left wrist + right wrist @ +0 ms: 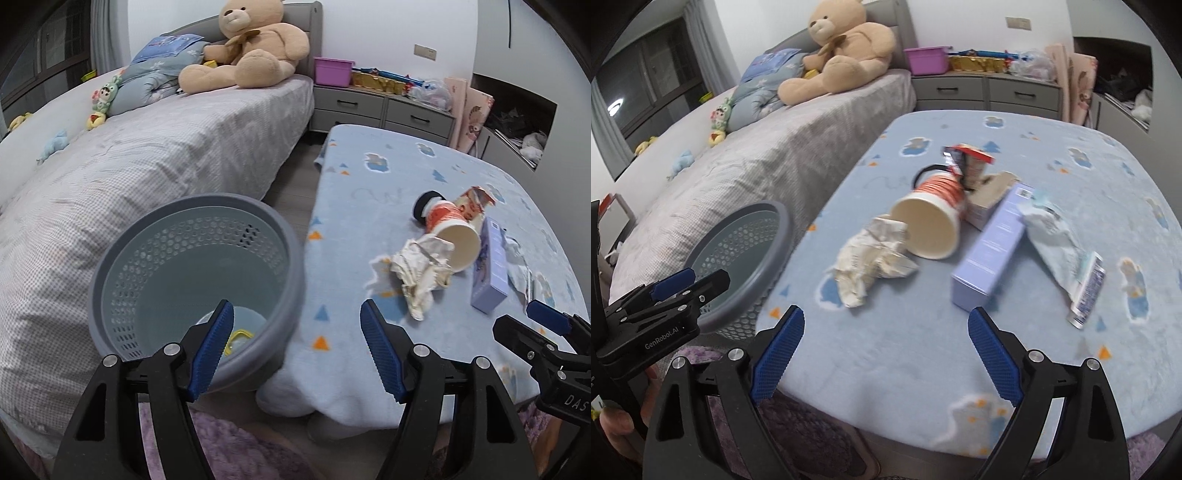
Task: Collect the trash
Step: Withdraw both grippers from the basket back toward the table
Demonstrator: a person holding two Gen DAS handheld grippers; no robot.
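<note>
Near edge of the blanket [886, 350] lies bare, open passage up to the pile. Beyond that strip the paper wad [873, 258], cup [931, 225] and box [991, 254] crowd together. Left of the blanket, the bin [192, 291] fills the gap to the bed [147, 155].

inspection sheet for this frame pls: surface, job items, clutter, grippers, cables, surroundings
Surface: blue patterned blanket over a low table.
Job's things: crumpled paper, paper cup on its side, lilac box, white wrapper and torn carton, all on the blanket; grey perforated bin on the floor between bed and table, with a few items at the bottom.
Clutter: black round item behind the cup.
Grippers: left gripper open, above the bin's edge, holding nothing; right gripper open over the blanket, holding nothing.
Cables: nothing seen.
Surroundings: bed with teddy bear and small toys; grey drawers with a purple tub.
</note>
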